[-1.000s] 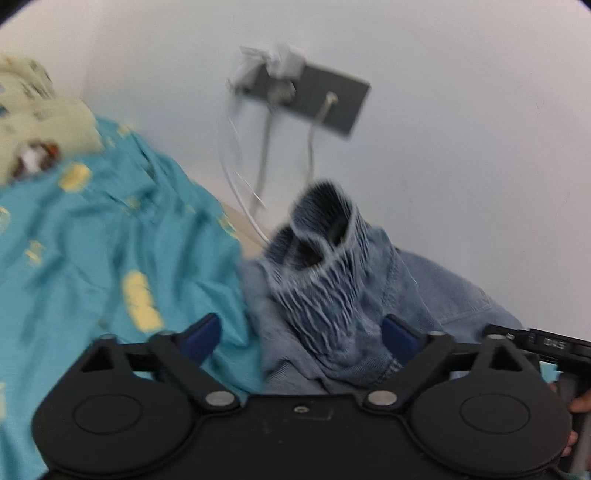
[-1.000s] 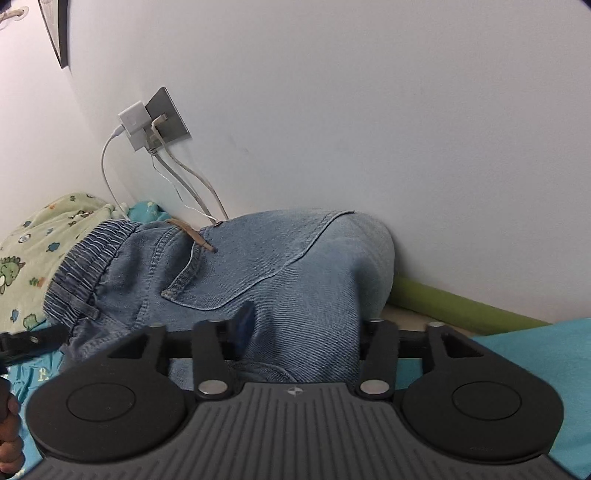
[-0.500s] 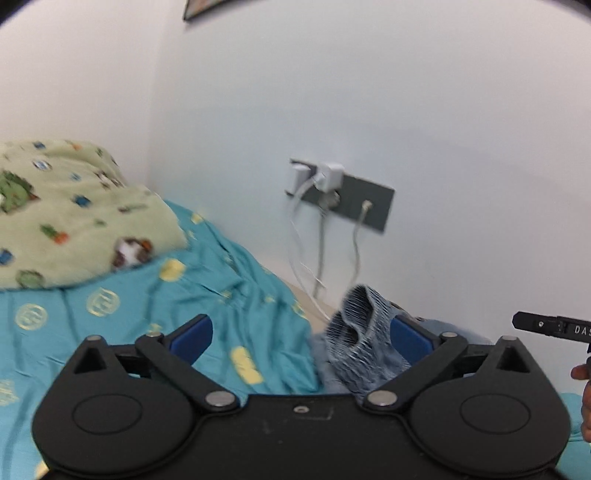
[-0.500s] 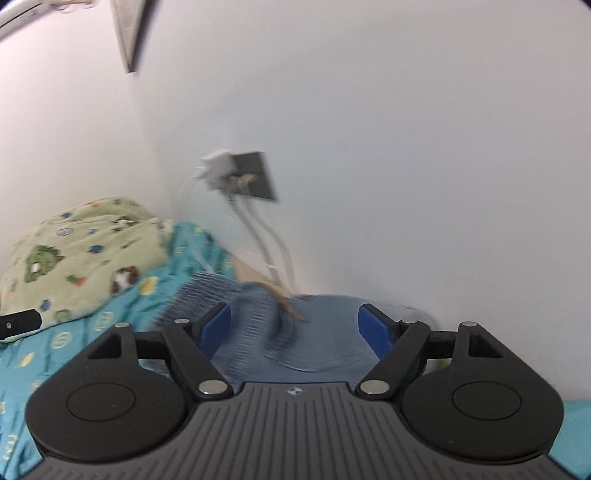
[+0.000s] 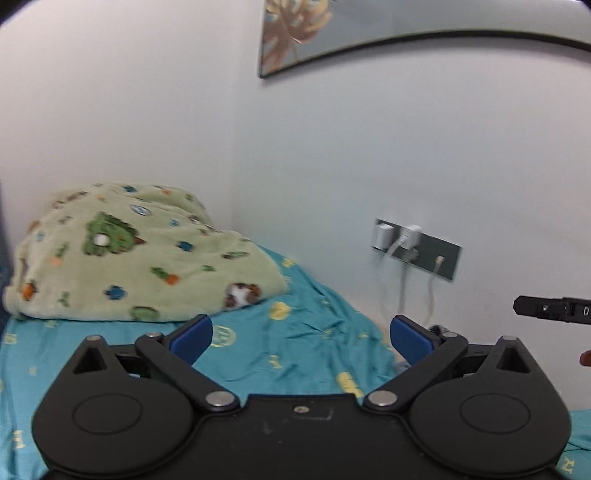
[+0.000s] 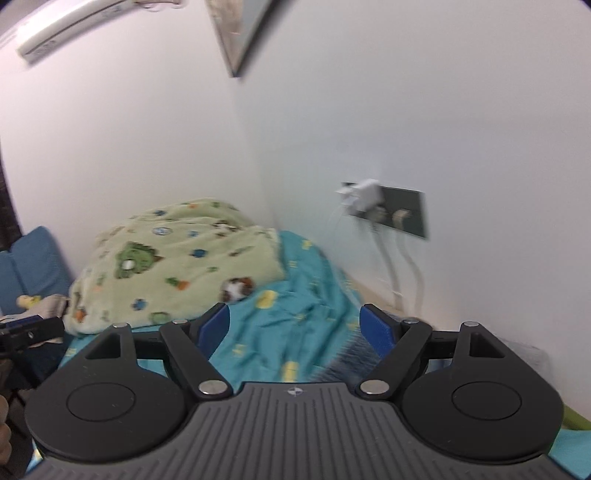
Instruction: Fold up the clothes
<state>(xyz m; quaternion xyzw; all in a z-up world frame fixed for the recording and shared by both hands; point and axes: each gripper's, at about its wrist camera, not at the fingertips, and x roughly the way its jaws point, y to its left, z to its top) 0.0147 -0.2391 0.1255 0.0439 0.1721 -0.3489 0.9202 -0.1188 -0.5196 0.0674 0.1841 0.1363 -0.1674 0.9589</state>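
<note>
White wall (image 5: 147, 110) backed the bed (image 5: 295, 343), where your left gripper (image 5: 301, 334) and right gripper (image 6: 294, 323) both stood released, nothing between their blue pads. You had the denim clothes (image 6: 347, 354) lying by the bed's wall edge, just under the right gripper.

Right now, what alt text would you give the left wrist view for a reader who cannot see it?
The left gripper hangs open and empty above a teal bed sheet. A green cartoon-print blanket lies bunched in the corner on the left. On the white wall are a socket panel with chargers and cables and a framed picture, and the right gripper's tip pokes in from the right edge.
</note>
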